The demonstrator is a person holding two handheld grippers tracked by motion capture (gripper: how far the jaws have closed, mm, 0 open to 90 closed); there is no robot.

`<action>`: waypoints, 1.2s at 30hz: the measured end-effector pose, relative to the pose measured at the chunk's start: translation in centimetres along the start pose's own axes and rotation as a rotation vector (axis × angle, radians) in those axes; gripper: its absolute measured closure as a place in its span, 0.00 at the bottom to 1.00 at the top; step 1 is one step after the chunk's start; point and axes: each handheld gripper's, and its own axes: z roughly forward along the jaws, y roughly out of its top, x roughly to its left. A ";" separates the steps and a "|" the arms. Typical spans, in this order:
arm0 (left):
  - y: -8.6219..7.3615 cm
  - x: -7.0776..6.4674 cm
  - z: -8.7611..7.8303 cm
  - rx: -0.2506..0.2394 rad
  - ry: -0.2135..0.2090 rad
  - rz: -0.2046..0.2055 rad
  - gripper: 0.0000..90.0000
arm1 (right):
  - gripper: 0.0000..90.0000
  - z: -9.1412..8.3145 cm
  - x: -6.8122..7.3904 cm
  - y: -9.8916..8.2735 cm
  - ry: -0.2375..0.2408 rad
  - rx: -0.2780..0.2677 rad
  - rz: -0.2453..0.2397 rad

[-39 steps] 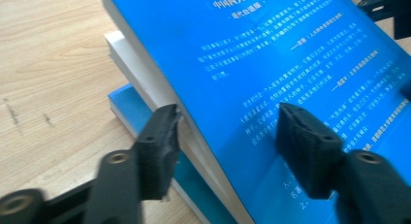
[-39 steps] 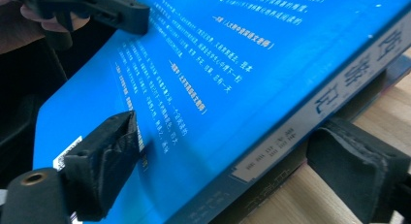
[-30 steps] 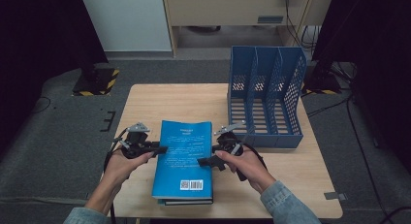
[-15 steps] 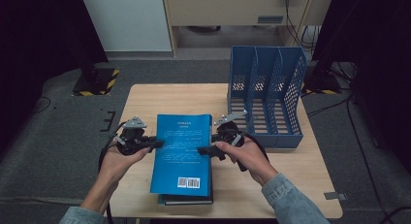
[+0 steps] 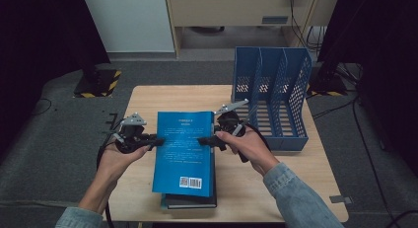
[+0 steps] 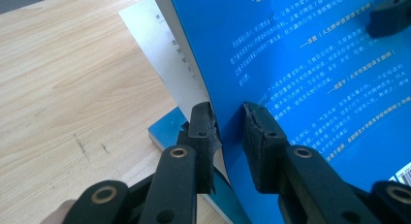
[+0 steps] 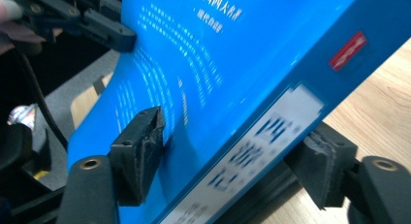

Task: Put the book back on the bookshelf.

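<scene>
- Light wooden table across the middle of the high view, dark grey floor all round it.
- Blue mesh file rack with three slots, upright at the upper right of the tabletop, just right of centre frame.
- Bright blue book, back cover up with white print and a barcode near the lower edge, at centre frame of the high view; raised off a small stack and gripped on both long sides.
- Under it, a dark book and a blue cover edge peeking out at the lower centre; in the left gripper view, a white-covered book also visible beneath, upper middle of that frame.
- Two forearms in denim sleeves rising from the bottom edge of the high view, one hand to each side of the blue book.
- Left gripper at the left edge of the blue book, left of centre; in the left gripper view, black pads nearly together, pinching the thin front cover edge low in the frame.
- Right gripper at the book's right edge, just right of centre; in the right gripper view, jaws partly apart and just closing in, one pad on the blue cover at lower left, the other under the spine side at lower right, clamped across the book's thickness.
</scene>
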 end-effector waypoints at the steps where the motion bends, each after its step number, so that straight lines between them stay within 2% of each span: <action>1: 0.1 0.0 0.0 0.004 0.001 0.004 0.82 | 0.37 0.0 0.0 0.1 -0.003 -0.001 -0.005; 12: 0.3 -0.2 -0.5 0.006 0.018 0.013 0.83 | 0.39 -0.4 0.9 1.5 -0.016 0.041 -0.057; 19: 0.5 -0.3 -0.9 0.020 0.025 0.037 0.83 | 0.44 -0.7 0.9 1.9 -0.002 0.040 -0.040; 26: 1.1 -0.5 -1.7 0.010 0.021 0.046 0.84 | 0.52 -1.5 0.8 2.8 0.013 0.048 -0.007; 30: 1.9 -0.3 -2.2 0.006 0.036 0.058 0.84 | 0.55 -2.0 1.0 4.1 -0.010 0.038 -0.031; 31: 2.1 -0.2 -2.2 0.003 0.036 0.054 0.84 | 0.56 -2.1 1.1 4.8 -0.020 0.039 -0.053; 36: 2.8 0.7 -2.0 0.002 0.037 0.046 0.85 | 0.57 -2.1 0.8 6.2 -0.048 0.038 -0.078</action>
